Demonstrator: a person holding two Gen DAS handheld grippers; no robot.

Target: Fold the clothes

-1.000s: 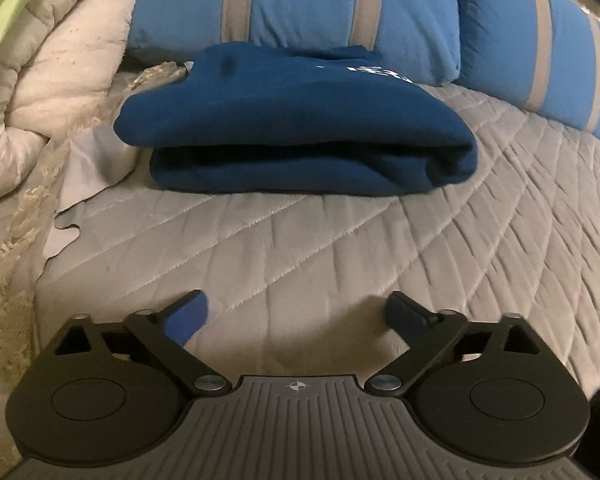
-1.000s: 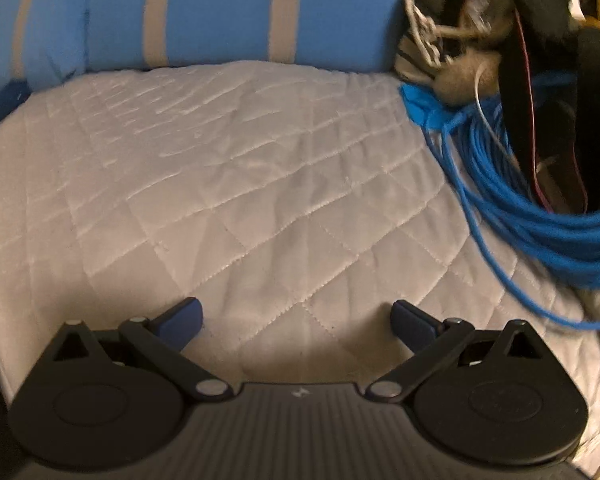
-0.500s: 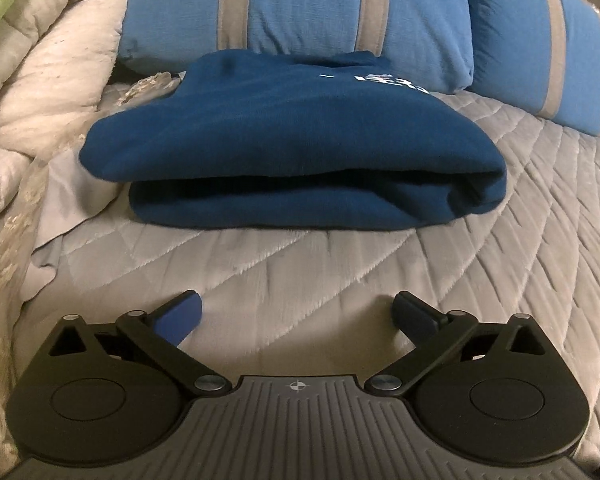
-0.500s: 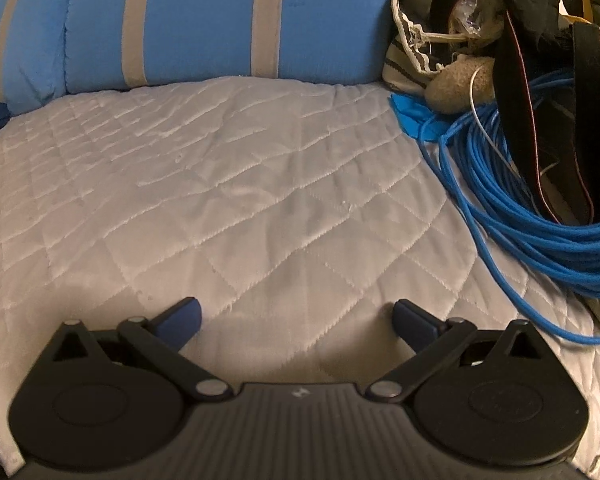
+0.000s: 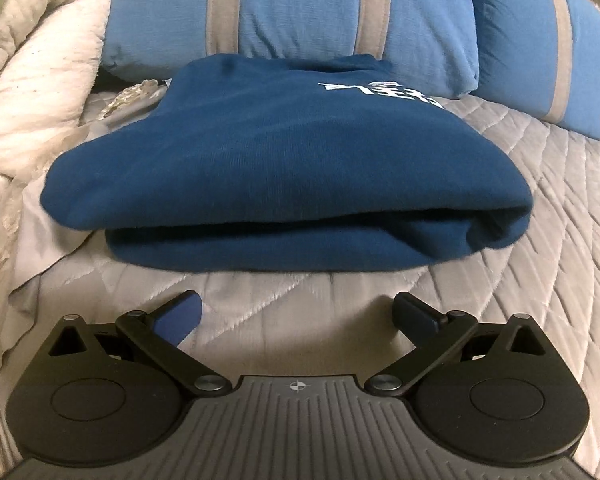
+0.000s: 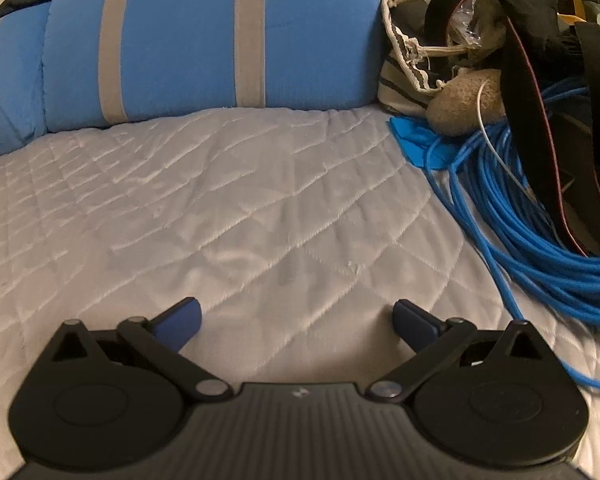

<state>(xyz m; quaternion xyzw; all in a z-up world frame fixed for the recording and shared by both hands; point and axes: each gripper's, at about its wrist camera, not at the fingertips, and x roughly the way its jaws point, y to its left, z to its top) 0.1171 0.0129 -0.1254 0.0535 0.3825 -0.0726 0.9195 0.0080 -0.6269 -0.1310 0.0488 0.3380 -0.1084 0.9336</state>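
Observation:
A dark blue garment (image 5: 284, 168) with white print lies folded on the grey quilted bedcover (image 5: 540, 240), its folded edge facing me. My left gripper (image 5: 296, 312) is open and empty, low over the cover just in front of that edge, not touching it. My right gripper (image 6: 296, 320) is open and empty over bare quilted cover (image 6: 220, 208); the garment does not show in the right wrist view.
Blue pillows with grey stripes (image 5: 300, 12) stand behind the garment and also show in the right wrist view (image 6: 204, 40). A cream comforter (image 5: 32, 92) is bunched at the left. A coil of blue cable (image 6: 540, 232), black straps and a bag (image 6: 420, 68) are piled at the right.
My left gripper has moved closer to the folded garment, which now fills more of the view. My right gripper has shifted slightly forward over the cover. Both stay open.

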